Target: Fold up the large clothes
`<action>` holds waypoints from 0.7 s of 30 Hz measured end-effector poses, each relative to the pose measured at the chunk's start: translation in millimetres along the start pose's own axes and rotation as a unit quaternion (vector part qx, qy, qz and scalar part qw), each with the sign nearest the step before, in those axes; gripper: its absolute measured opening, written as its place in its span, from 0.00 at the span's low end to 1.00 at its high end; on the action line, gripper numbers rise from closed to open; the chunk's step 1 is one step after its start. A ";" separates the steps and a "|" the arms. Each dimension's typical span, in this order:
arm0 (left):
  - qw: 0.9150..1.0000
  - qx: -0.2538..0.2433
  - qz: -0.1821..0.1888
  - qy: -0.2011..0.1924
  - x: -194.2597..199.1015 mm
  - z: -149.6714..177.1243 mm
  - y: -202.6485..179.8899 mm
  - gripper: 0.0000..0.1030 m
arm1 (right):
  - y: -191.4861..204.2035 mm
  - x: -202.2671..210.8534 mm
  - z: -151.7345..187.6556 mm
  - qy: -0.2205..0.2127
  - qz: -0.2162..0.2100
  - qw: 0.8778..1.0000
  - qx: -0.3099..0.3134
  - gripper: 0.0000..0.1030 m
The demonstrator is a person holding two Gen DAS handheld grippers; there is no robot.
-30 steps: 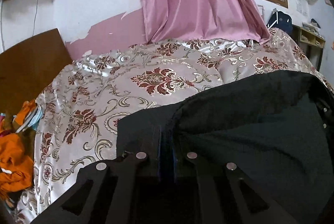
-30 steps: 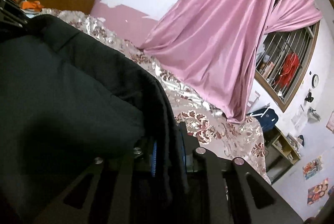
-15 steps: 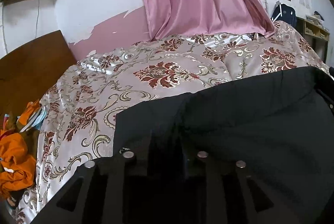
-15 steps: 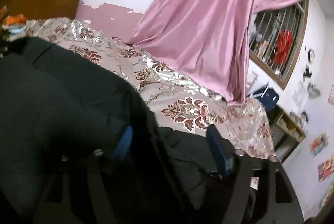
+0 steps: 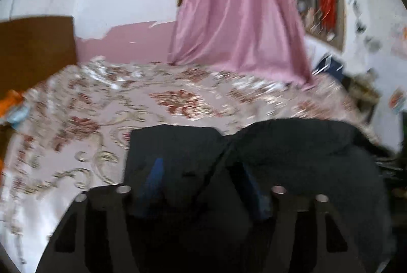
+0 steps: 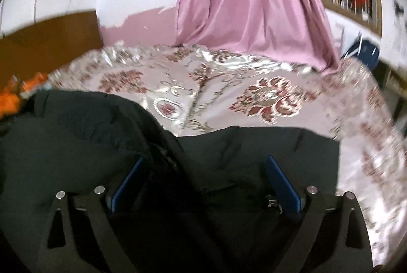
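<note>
Below, line by line:
Garment: a large dark, matte garment (image 6: 76, 145), soft and thick with rounded folds, lies on the bed across the lower half of both frames; its flat squared corner (image 5: 175, 145) shows at lower centre of the left wrist view.
Bed cover: a glossy satin bedspread (image 6: 267, 97), pale with red and gold floral damask, wrinkled along its far edge.
Left gripper (image 5: 201, 178): its jaws have just been opening; blue pads (image 5: 154, 176) stand apart with dark cloth lying loose between them, not pinched.
Right gripper (image 6: 203, 181): its jaws have just been opening and stand wide; flat blue pads (image 6: 282, 181) flank a ridge of the cloth without pressing it.
Backdrop: a shiny pink curtain (image 5: 241, 18) hanging in long pleats at upper centre; a brown wooden headboard (image 5: 35, 49) at left.
</note>
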State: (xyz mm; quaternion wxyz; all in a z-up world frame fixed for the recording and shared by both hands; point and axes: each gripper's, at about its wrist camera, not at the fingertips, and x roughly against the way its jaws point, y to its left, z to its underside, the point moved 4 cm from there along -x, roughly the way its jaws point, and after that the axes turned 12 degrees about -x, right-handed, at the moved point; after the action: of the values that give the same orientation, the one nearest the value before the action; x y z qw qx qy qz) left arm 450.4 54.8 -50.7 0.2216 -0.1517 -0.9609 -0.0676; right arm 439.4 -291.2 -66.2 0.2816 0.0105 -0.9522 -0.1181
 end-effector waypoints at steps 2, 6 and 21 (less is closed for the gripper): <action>1.000 0.008 0.020 -0.015 5.1 1.2 0.0 0.74 | -1.5 1.6 4.7 -0.006 -0.018 1.000 -0.015 0.90; 1.000 0.006 0.020 -0.004 8.8 0.6 -1.7 0.79 | -8.8 9.8 7.6 -0.031 -0.050 0.998 -0.036 0.90; 0.987 0.145 -0.022 -0.061 102.6 -30.5 40.6 0.99 | -23.6 87.1 -30.6 -0.110 -0.033 0.982 -0.148 0.98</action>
State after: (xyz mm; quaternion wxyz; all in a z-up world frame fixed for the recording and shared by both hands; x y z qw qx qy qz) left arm 388.0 113.9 24.9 0.1804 -0.1002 -0.9754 0.0770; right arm 381.5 -328.4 -0.3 0.1697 -0.0125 -0.9485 -0.2673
